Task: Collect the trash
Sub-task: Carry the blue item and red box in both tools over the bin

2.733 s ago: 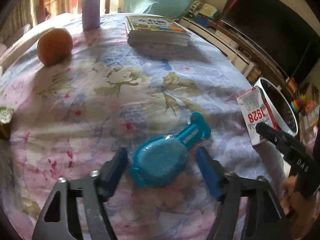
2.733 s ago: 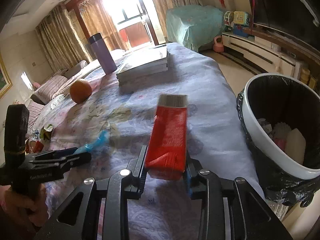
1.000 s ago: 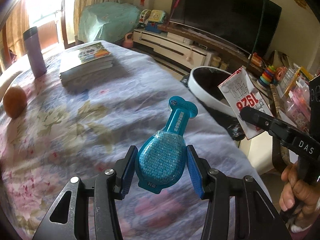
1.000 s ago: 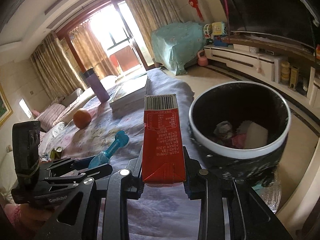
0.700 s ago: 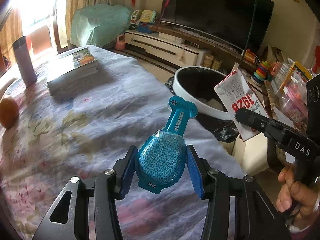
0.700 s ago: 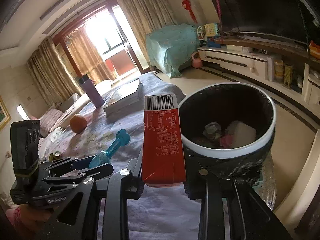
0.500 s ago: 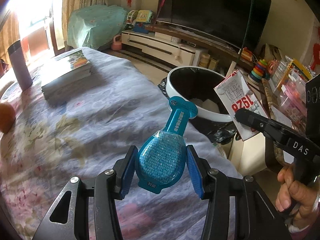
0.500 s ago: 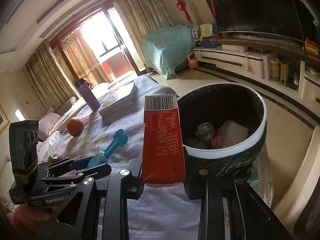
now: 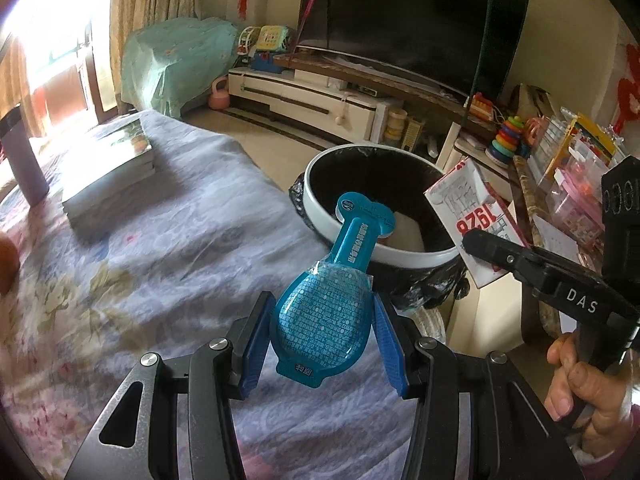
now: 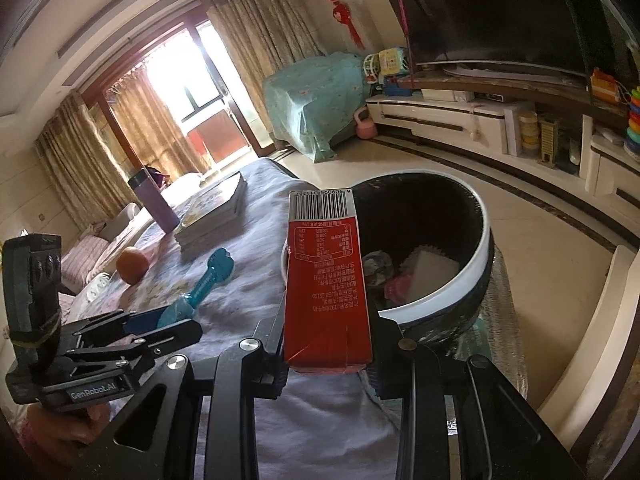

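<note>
Trash, two pieces of it, and both are up in the air with me right now. My left gripper point(image 9: 322, 330) pinches the teal pouch point(image 9: 325, 318) by its round belly, blue pads pressed against either side, the neck pointing toward the bin point(image 9: 320, 216). My right gripper point(image 10: 326, 344) clamps the red carton point(image 10: 326, 284) upright, barcode end on top.

This is the carry-and-drop step, I'd say: both pieces are lifted off the surface point(image 9: 168, 248) and closing on the bin beside it. From the right wrist view the carton sits in front of the near rim, not clearly over the opening. From the left, the pouch's neck overlaps the rim, but its body hangs above the cloth.

What comes next, by my reckoning: push each gripper further out until its load is squarely above the black liner, then spread the fingers and let go. The pouch is flat and light, so it may flutter; I'd want it well past the rim first.

The count: one bin, some scraps already inside; one pouch, one carton; two grippers. On the surface, one stack of books point(image 10: 212, 216), one purple flask point(image 10: 154, 200), one orange point(image 10: 132, 266).
</note>
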`<state>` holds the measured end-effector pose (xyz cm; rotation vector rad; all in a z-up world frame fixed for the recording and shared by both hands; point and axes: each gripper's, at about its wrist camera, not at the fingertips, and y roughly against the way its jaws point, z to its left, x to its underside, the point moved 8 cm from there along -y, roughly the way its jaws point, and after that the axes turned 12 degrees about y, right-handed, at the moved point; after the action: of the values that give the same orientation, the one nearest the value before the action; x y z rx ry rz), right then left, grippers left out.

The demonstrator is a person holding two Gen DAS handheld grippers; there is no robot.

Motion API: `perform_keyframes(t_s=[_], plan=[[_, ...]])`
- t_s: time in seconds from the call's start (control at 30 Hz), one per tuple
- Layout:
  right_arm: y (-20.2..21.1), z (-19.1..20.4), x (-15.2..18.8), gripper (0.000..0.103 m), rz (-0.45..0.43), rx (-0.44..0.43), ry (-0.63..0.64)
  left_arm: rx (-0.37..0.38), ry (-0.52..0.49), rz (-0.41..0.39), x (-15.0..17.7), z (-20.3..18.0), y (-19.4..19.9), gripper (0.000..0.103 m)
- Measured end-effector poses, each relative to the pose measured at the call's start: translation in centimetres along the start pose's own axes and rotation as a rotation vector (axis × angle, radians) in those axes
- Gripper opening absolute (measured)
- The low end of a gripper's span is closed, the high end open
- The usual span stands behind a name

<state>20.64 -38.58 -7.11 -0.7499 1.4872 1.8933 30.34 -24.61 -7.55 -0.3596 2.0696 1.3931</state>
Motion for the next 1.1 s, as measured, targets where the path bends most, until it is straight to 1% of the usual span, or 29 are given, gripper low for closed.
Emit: perform_keyframes(t_s=[0.63,1.1], plan=[[-0.4,-2.7,-1.1,0.031,0.013,0.039,-0.003,0.000,-0.031,0.002,-2.0,-1.8,-2.3,0.047],[-1.3,-4.3,-2.2,0.031,0.034,0.061,-0.008,-0.008,-0.048,0.016,-3.6,-3.1,-5.1,0.047]])
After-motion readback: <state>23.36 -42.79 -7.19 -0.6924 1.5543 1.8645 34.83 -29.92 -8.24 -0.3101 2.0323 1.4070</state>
